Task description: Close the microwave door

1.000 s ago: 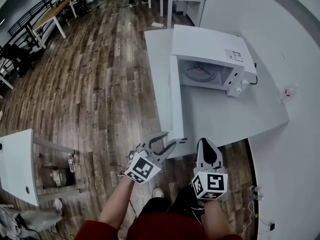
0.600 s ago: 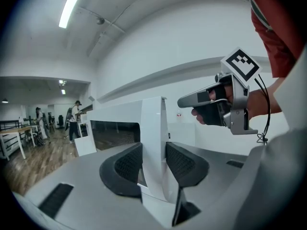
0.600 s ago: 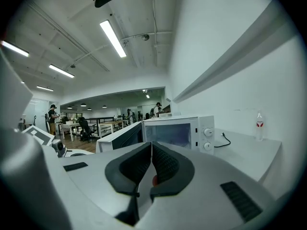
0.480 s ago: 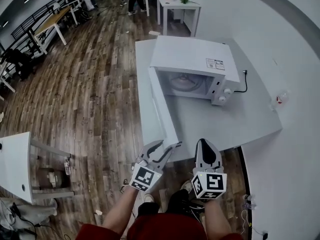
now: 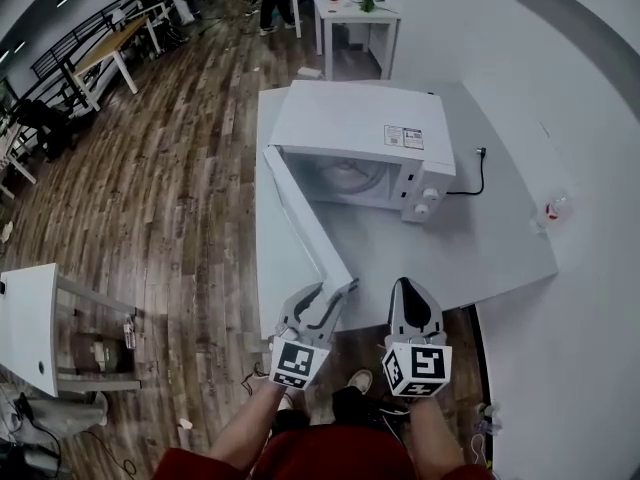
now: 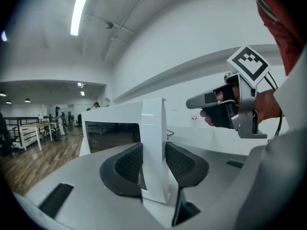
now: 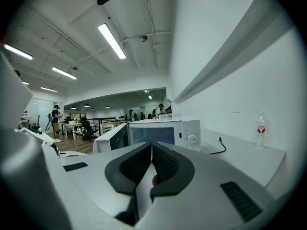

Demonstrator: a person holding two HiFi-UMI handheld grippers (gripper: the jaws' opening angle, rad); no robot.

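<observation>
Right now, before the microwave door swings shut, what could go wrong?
The jaws of the left gripper have just been closing on the thin outer edge of the microwave door; so narrow a hold may slip mid-swing. The shut right gripper hangs beside that edge, on the closing side, and could be struck. A hard push may shift the microwave.

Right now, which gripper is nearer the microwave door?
Left. The left gripper has just been closing on the free edge of the door; the right gripper, shut, hangs alongside, touching nothing.
</observation>
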